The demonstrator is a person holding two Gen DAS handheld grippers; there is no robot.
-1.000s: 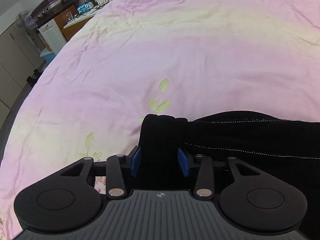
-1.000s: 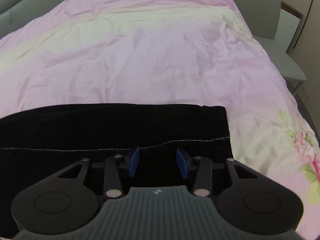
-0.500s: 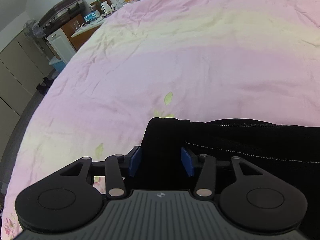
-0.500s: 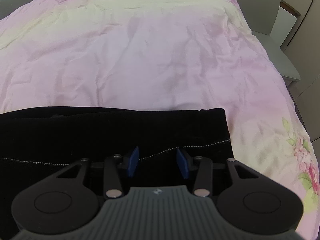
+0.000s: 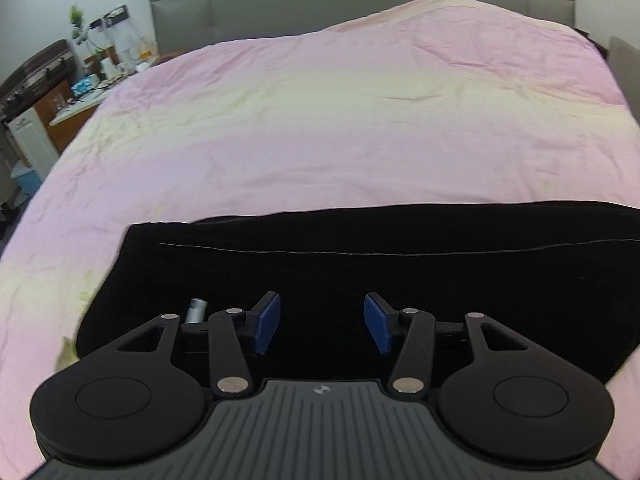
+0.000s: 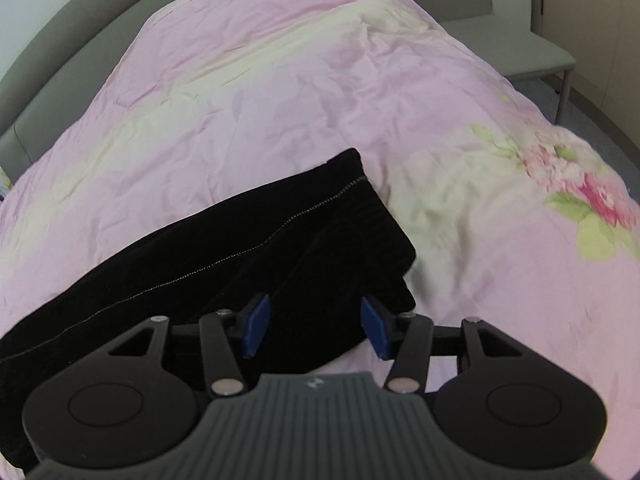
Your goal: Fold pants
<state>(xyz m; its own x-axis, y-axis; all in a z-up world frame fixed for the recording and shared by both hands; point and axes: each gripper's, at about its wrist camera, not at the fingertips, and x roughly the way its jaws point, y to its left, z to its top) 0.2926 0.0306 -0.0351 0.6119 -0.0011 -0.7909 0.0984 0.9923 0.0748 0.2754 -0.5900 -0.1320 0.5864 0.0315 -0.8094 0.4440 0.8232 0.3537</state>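
- The black, soft-napped pants (image 5: 360, 272) lie in a long band across the near part of the pink floral quilt (image 5: 320, 128), folded lengthwise, with a thin pale line of stitching running along them.
- The left gripper (image 5: 322, 326) hangs over the band near its left end; its blue pads are apart and opening, gripping nothing.
- The right gripper (image 6: 314, 326) hangs over the band's right end (image 6: 372, 216), jaws likewise opening and empty, with cloth below the gap but not pinched.
- The cloth looks limp, fairly thick and light: it should drape and sag when lifted, and layers may slide apart.
- A sound hold, I judge, is at the end's two corners, pinching all layers together.
- The quilt is wrinkled and yielding, so pads can dig under an edge but may catch the bedding too.
- A grey padded headboard (image 5: 360, 4) stands at the far edge; a cluttered side counter (image 5: 80, 92) is beyond the left edge and a grey chair (image 6: 516, 52) beyond the right.
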